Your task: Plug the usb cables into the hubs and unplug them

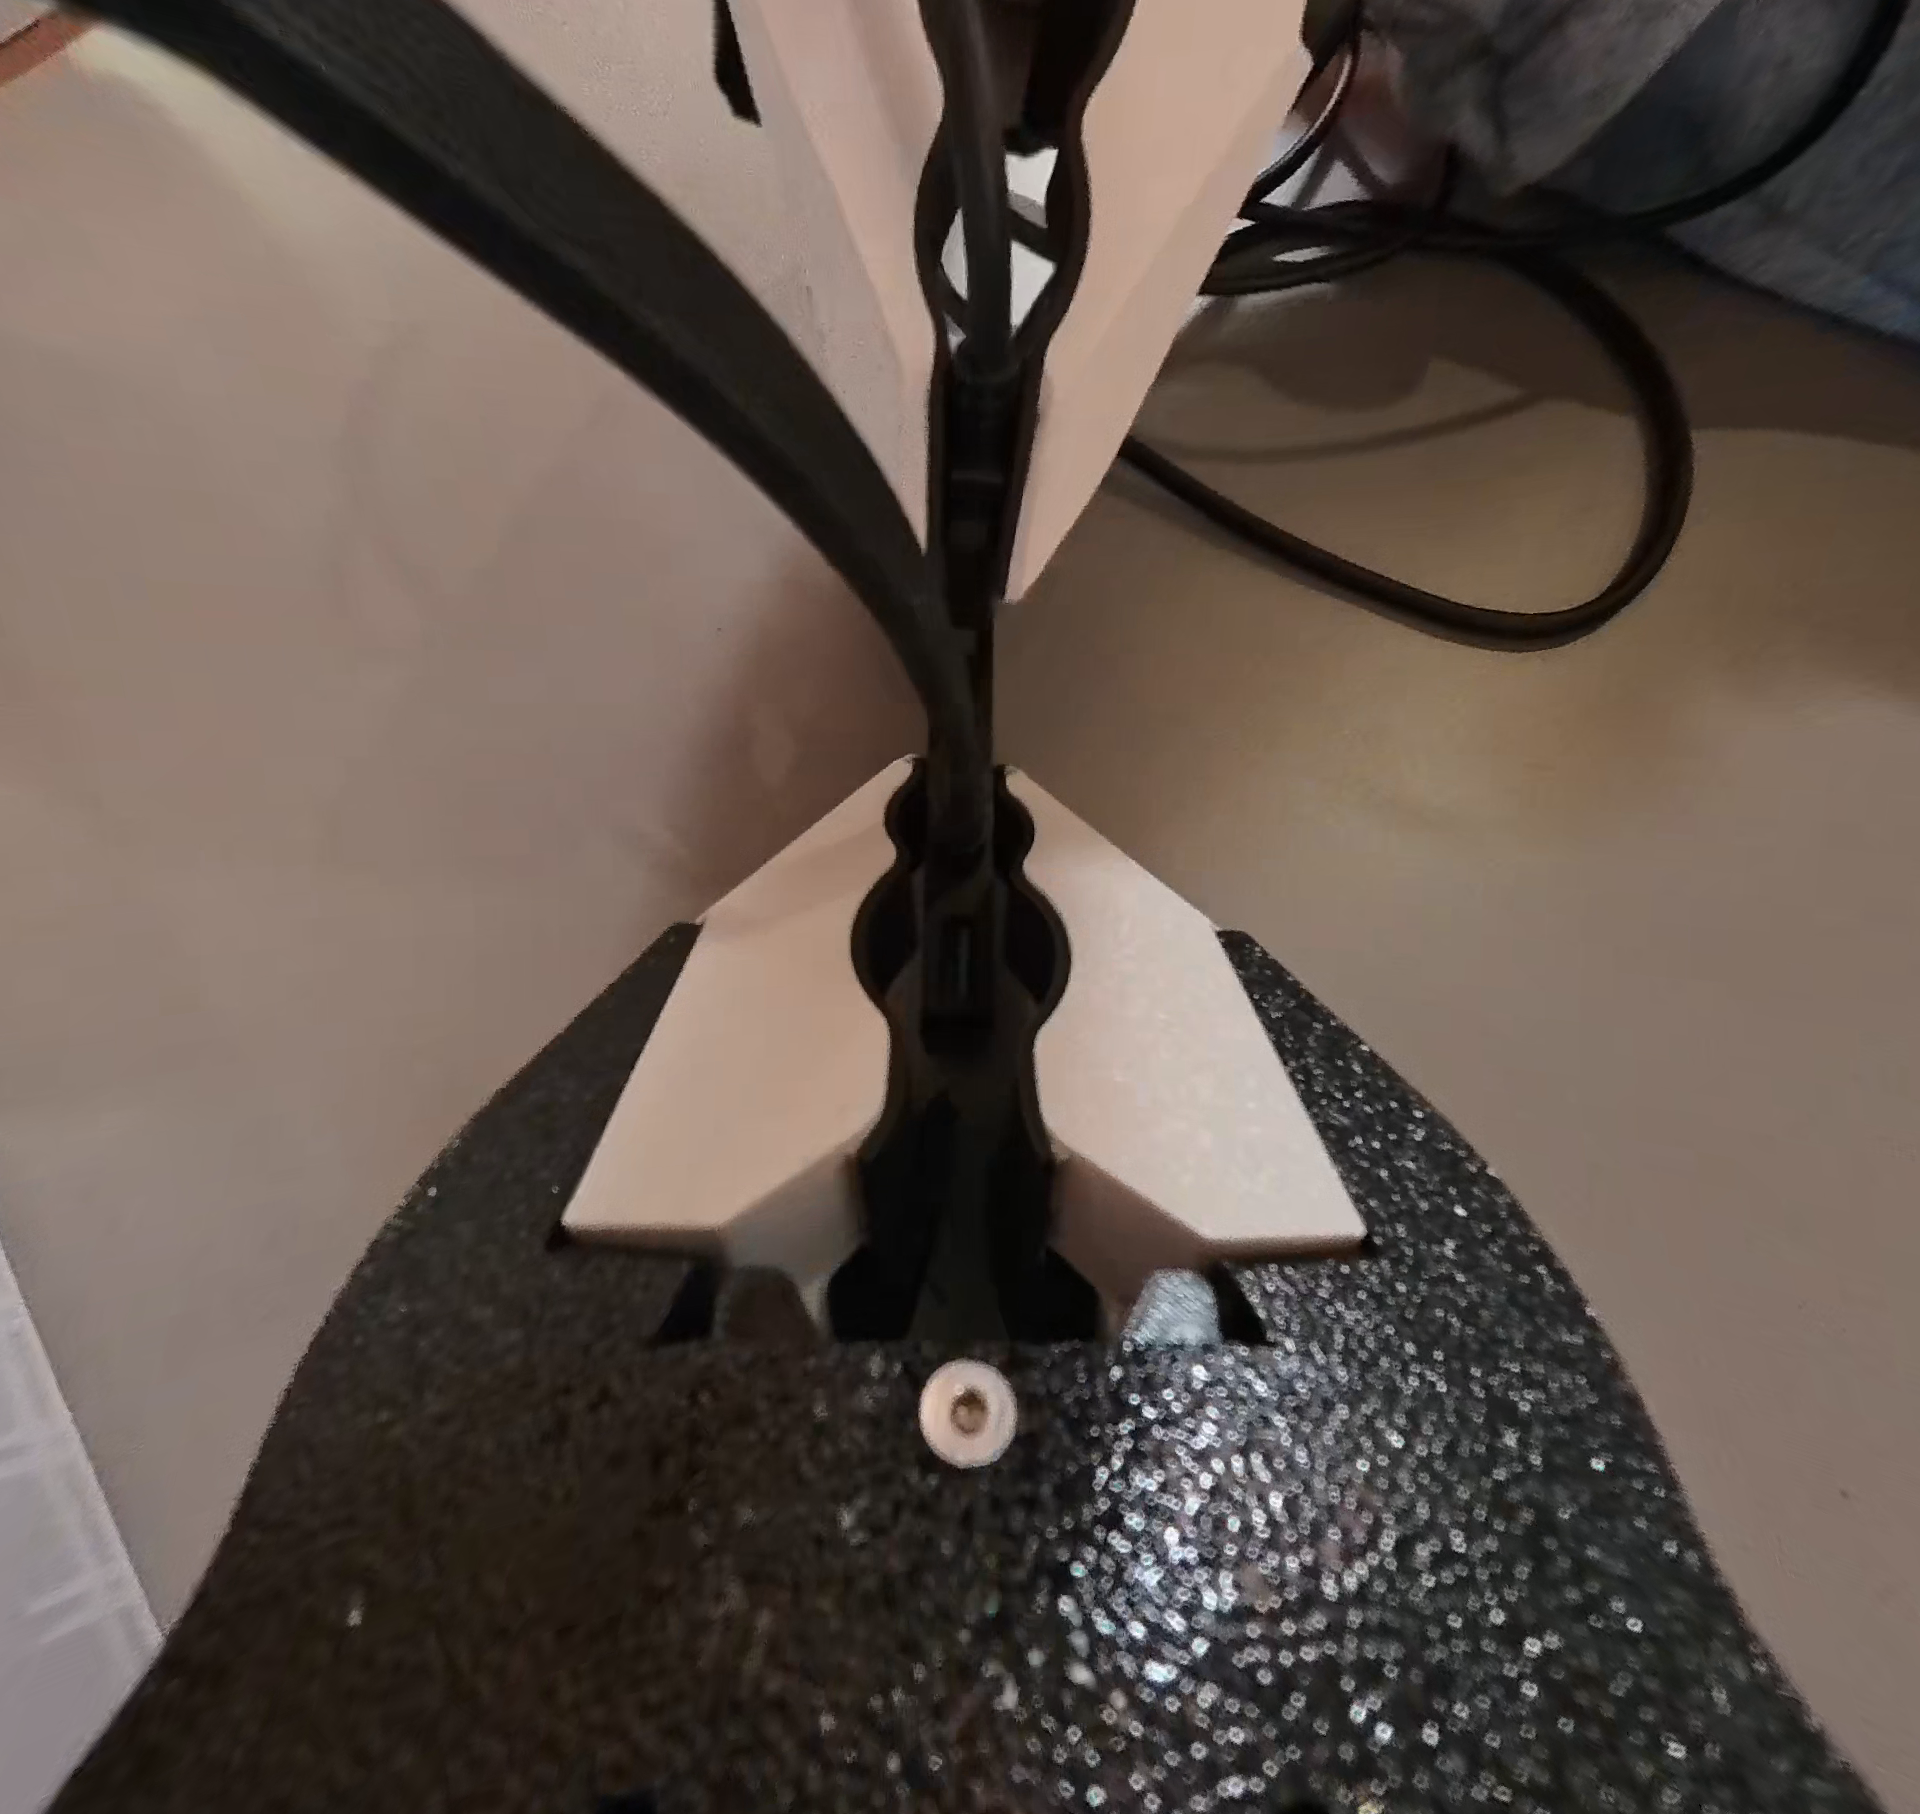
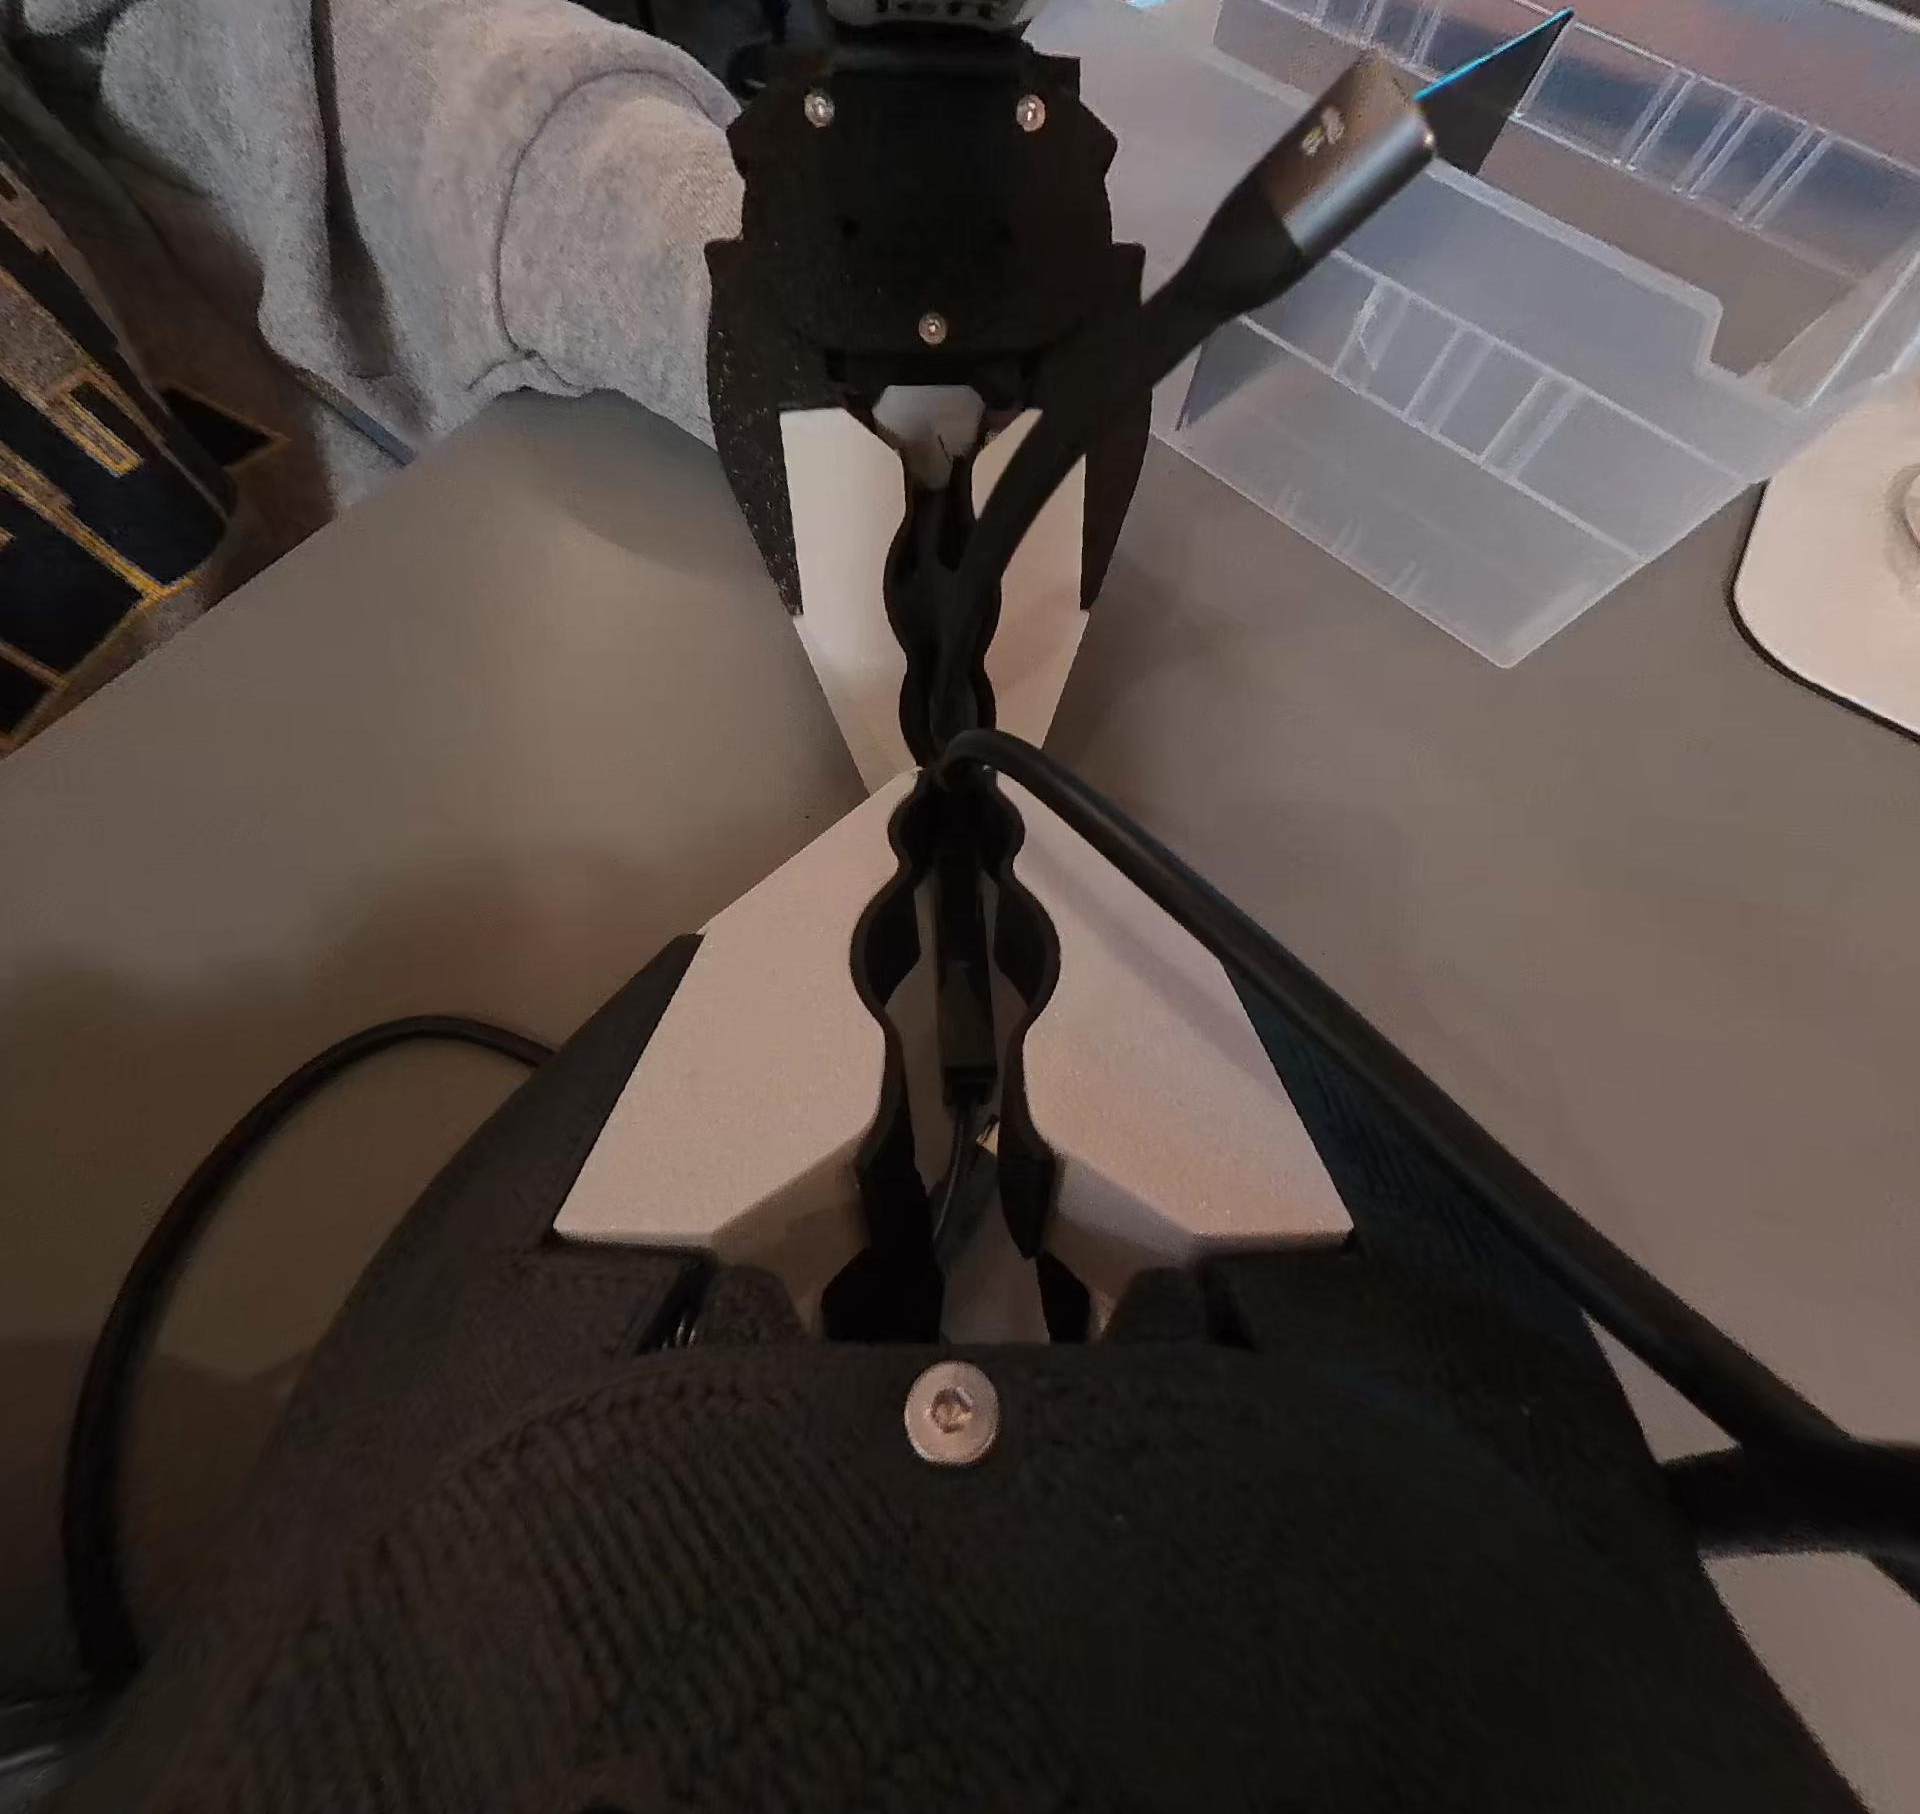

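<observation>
At upper right I see a clear plastic organizer box (image 2: pixel 1538 330); its compartments look empty. My right gripper (image 2: pixel 951 798) is clamped on a black USB cable (image 2: pixel 1195 985). Facing it tip to tip, my left gripper (image 1: pixel 961 788) pinches a flat black cable whose grey USB plug (image 2: pixel 1351 164) points to upper right.

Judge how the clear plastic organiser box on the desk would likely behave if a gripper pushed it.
The clear plastic organiser box looks thin-walled, and its visible compartments look empty, so it is probably light and would slide easily on the smooth grey desk. It sits tilted, so a push high up might rock or tip it. Its thin dividers could flex or crack under a hard squeeze.
</observation>
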{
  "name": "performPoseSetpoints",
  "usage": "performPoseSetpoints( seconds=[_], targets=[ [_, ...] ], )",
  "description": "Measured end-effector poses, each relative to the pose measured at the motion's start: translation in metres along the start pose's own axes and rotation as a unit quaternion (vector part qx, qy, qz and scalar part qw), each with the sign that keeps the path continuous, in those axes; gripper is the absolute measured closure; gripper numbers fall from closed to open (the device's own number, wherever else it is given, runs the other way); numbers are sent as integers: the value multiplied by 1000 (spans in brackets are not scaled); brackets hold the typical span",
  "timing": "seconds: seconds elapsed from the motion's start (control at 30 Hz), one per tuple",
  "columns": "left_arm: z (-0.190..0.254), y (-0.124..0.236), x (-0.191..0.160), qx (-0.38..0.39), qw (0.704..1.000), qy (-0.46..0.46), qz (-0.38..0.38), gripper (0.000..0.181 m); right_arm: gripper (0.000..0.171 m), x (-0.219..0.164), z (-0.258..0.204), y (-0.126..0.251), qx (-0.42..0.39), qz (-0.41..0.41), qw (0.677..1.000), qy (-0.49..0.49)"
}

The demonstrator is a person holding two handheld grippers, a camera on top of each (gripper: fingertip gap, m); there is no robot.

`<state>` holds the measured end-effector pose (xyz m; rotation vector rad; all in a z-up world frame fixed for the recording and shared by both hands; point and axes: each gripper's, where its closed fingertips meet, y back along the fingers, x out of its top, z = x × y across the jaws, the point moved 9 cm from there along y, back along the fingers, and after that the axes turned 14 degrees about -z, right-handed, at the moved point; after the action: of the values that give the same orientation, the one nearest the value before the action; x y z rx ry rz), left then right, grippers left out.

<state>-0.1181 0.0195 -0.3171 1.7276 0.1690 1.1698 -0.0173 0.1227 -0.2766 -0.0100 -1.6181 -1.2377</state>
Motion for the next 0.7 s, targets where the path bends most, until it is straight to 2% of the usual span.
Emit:
performPoseSetpoints(
  seconds=[0.03,0.13,0.27,0.6,0.7],
  targets=[
    [-1,0,0,-2,1000,2,0,172,163,-2,1,0,0,2,1000,-3],
    [-2,0,0,-8,1000,9,1,172,163,-6,3,0,4,18,1000,-16],
    [-2,0,0,-3,1000,6,0,172,164,0,1,-2,-7,-14,1000,-11],
    [-3,0,0,-7,1000,10,1,172,164,-9,3,-3,6,30,998,-48],
    [-3,0,0,-5,1000,11,1,172,153,-5,3,-1,-8,5,999,-43]
  ],
)
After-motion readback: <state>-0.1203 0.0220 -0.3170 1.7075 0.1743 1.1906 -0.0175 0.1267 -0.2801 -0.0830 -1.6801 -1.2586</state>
